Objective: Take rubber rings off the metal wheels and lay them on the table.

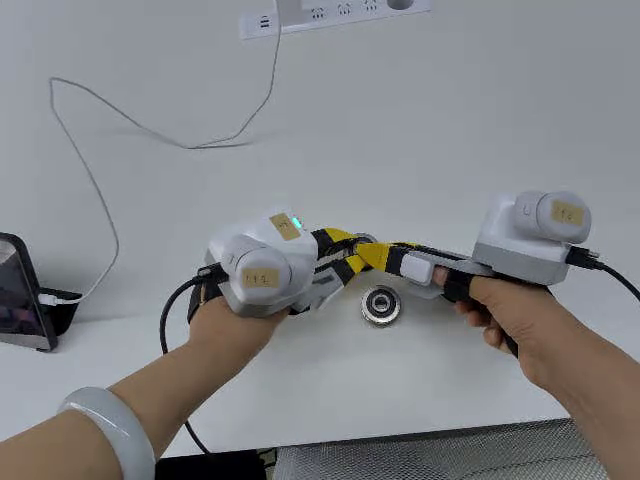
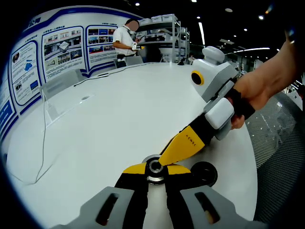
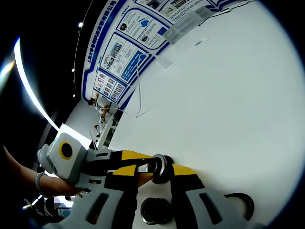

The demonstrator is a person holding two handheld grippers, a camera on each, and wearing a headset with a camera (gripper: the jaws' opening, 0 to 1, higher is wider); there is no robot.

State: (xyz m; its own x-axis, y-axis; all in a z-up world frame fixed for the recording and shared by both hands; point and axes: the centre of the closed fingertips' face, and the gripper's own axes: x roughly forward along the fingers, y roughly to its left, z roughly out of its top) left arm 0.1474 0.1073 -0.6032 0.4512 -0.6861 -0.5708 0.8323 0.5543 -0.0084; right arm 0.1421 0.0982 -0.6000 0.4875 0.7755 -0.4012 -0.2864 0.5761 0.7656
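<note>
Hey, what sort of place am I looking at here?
Probably an industrial demo hall or lab workshop: there is a large white workbench, illustrated display boards line the wall, and storage racks stand under strip ceiling lights.

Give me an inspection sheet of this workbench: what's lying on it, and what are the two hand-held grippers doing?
Surface: white tabletop.
Job's things: small metal wheel held between both grippers; second dark-rimmed metal wheel lying below them; loose black rubber ring lying near it.
Clutter: dark phone propped at the left.
Grippers: left hand-held gripper shut on the held wheel; right hand-held gripper has jaws flanking it, grip unclear.
Cables: white cable running from white power strip to the phone; black cable trailing from the left gripper.
Surroundings: blue-framed poster boards; a person standing far off.
</note>
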